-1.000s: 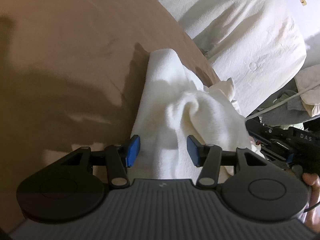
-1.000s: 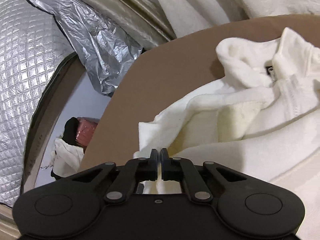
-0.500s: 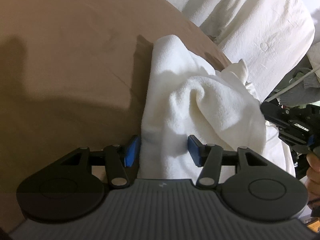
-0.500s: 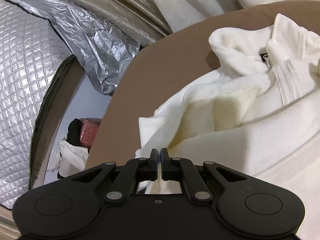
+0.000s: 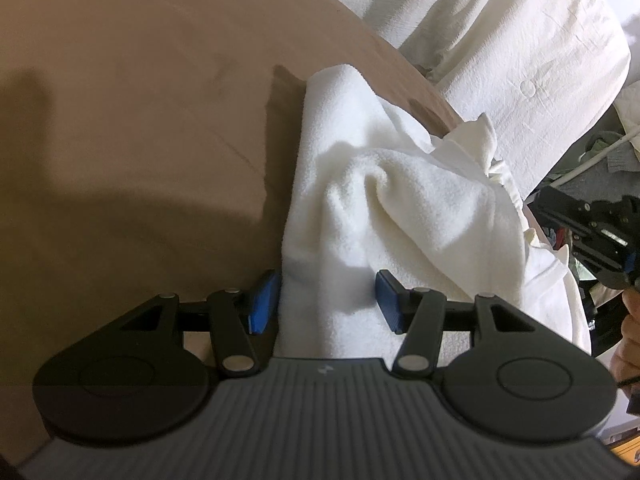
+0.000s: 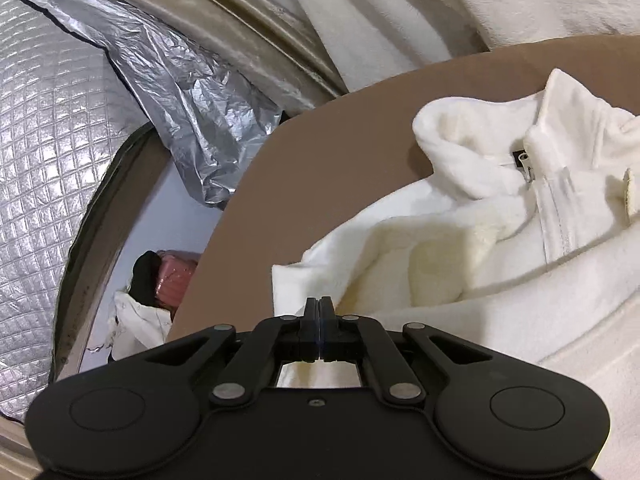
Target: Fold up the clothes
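On the brown table in front of me lies the white fleece jacket, bunched near the edge, with its collar and zip toward the top right in my right view; beyond the table I see a big heap of white bedding, and on the right camera's side a quilted silver sheet with crinkled foil hanging by it. My left gripper stands with its blue pads apart, a fold of the jacket lying between them; the left pad is right at the cloth's edge, though I cannot tell whether either pad presses it. My right gripper has its black fingers together, with jacket cloth just past the tips, and whether any fabric is nipped I cannot make out. The gripper bodies block the nearest fabric. Below the table edge sits a dark and pink bundle, too small to identify. A black tag at the collar is unreadable
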`<state>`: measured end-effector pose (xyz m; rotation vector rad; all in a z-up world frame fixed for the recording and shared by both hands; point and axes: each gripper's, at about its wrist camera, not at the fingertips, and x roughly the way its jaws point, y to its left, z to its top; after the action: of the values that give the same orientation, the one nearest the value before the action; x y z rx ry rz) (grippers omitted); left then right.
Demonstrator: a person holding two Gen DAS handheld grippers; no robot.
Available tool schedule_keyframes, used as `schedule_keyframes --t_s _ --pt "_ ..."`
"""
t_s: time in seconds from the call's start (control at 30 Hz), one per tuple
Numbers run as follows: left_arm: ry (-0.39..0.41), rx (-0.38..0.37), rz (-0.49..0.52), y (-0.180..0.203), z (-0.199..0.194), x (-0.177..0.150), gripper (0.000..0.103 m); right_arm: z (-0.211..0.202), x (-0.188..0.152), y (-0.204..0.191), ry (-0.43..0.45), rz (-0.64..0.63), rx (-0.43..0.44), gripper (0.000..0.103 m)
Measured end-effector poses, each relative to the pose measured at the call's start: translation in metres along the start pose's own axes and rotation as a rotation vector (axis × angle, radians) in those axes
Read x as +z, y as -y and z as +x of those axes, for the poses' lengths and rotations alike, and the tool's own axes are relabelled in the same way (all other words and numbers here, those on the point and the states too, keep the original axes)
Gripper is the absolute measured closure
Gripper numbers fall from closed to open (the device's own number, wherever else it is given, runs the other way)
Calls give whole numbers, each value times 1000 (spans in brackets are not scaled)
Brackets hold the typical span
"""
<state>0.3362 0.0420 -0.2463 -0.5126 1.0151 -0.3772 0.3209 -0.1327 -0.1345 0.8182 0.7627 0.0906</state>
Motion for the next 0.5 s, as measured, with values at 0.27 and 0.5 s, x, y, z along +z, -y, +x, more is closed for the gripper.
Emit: schedule_keyframes --t_s 0.27,0.5 --pt "-3 2 1 0 0 -1 50 14 -8 19 -15 143 41 75" --pt "-7 0 -5 -1 0 -1 50 27 -13 18 -21 174 94 97"
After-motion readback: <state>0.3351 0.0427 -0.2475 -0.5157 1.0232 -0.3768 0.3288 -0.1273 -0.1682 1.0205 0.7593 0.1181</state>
